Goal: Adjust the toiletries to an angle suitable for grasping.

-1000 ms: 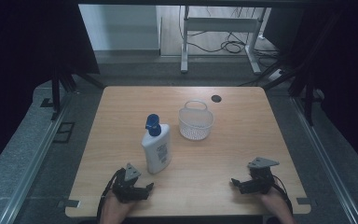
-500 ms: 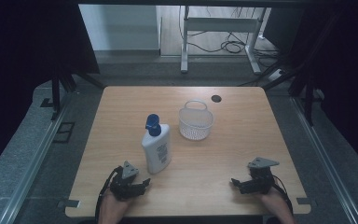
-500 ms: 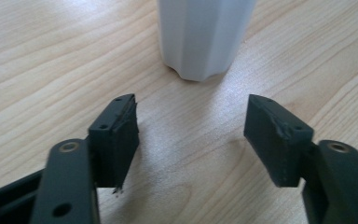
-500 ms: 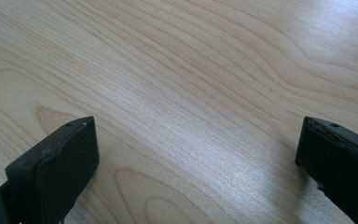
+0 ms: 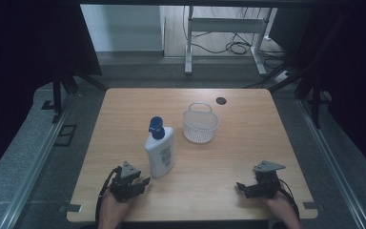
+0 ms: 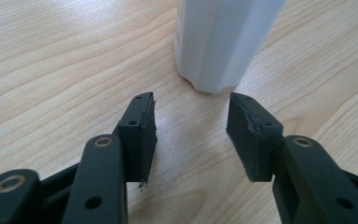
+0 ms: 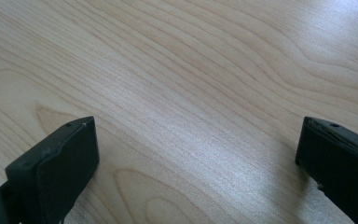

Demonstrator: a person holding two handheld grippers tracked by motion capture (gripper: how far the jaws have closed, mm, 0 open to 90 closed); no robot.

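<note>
The left tool (image 5: 140,182) rests low at the near edge of the tabletop (image 5: 228,157), its jaws parted by a moderate gap and holding nothing. In the left gripper view the two black pads (image 6: 142,133) point at the base of a white bottle (image 6: 223,42), which stands just beyond their tips, near but not touching. The gap between the jaws looks narrower than the bottle's body there, so by my judgement the step in hand is an approach to grasp it. To do that well, the person would need to spread the jaws wider first, then slide the tool forward so the pads pass either side of the body. They should close above the base, where the walls look flatter, and keep the tool level so the tall bottle is not tipped.

The right tool (image 5: 240,187) sits at the near right of the tabletop, well apart from everything. Its jaws stand wide open in the right gripper view, with bare wood grain between them and nothing held or touched.

From the high view, the bottle (image 5: 160,151) stands upright with a blue cap (image 5: 156,127), just beyond the left tool. A small white basket (image 5: 200,125) with a thin raised handle sits beside it toward the far right, apart from the bottle. A dark round grommet (image 5: 221,100) lies near the far edge.
</note>
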